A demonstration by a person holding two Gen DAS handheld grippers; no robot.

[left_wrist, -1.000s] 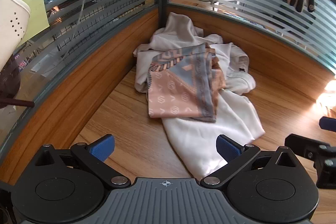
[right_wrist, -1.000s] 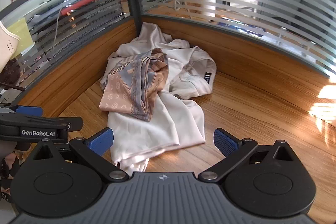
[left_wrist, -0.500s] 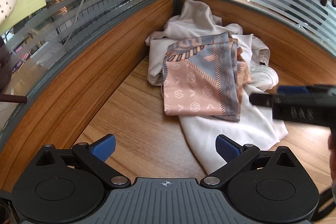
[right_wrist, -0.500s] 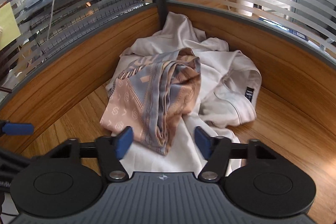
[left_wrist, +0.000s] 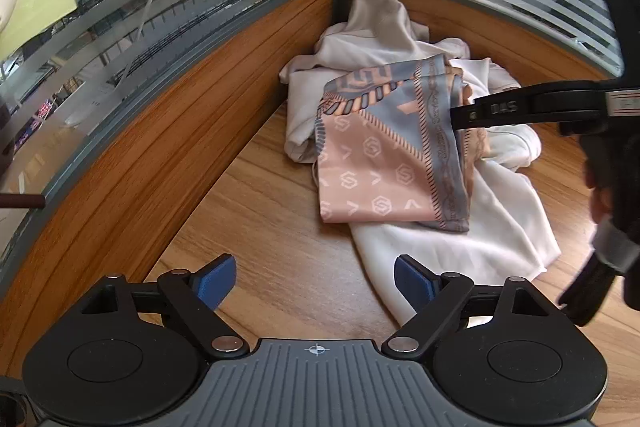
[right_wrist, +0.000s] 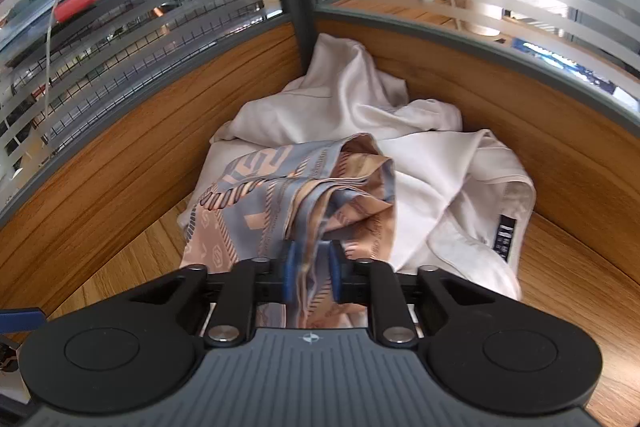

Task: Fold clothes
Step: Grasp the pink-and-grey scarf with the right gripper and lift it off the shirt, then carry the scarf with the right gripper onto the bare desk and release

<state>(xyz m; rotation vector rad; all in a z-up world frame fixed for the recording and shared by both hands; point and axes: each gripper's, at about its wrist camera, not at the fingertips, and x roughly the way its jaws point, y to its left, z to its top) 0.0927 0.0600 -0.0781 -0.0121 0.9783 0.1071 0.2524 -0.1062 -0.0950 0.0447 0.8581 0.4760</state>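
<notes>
Two blue pads of your right gripper [right_wrist: 311, 277] pinch a bunched edge of the patterned scarf [right_wrist: 296, 195], which lies on the white garment [right_wrist: 436, 179] in the desk's [left_wrist: 272, 227] corner. Your left gripper [left_wrist: 315, 281] hovers low over bare wood, fingers spread wide, holding nothing.
</notes>
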